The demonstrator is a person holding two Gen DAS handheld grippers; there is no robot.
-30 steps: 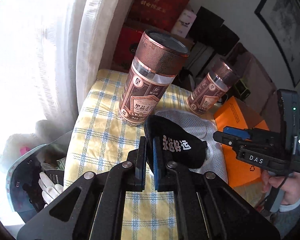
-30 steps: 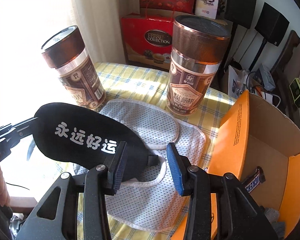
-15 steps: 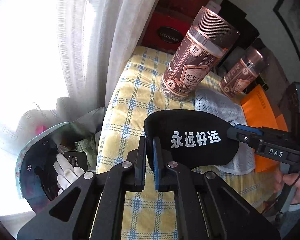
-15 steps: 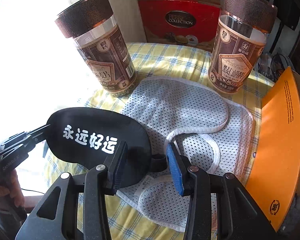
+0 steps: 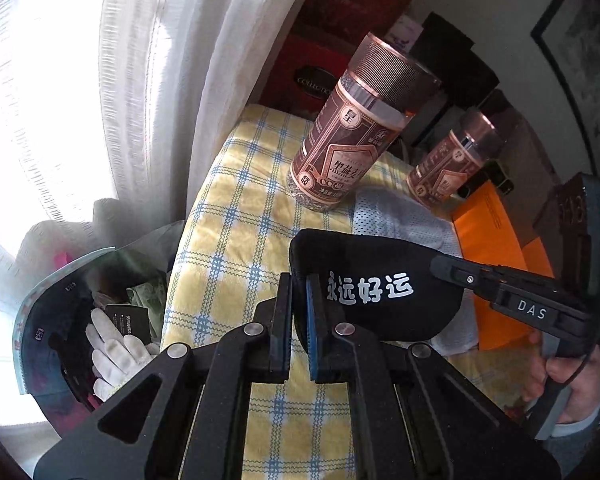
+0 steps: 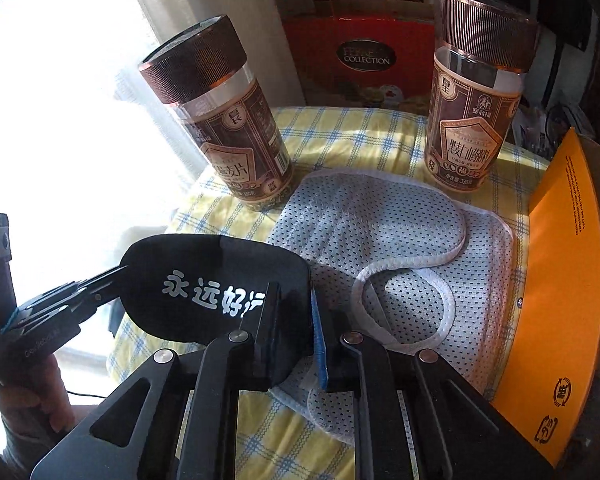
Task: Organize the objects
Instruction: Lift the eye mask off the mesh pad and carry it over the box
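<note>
a black padded eye mask (image 6: 220, 288) with white chinese lettering hangs stretched between both tools above the yellow checked bench (image 5: 236, 240). the left tool (image 5: 299, 312) is clamped on one end, the right tool (image 6: 296, 320) on the other, over a white mesh mask (image 6: 380, 232).

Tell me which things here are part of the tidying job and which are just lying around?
Part of the job:
- black eye mask, gripped at its two ends by the left gripper and the right gripper
- white mesh mask lying on the checked cloth
- two brown jars
- orange box

Just lying about:
- red gift box
- curtain
</note>
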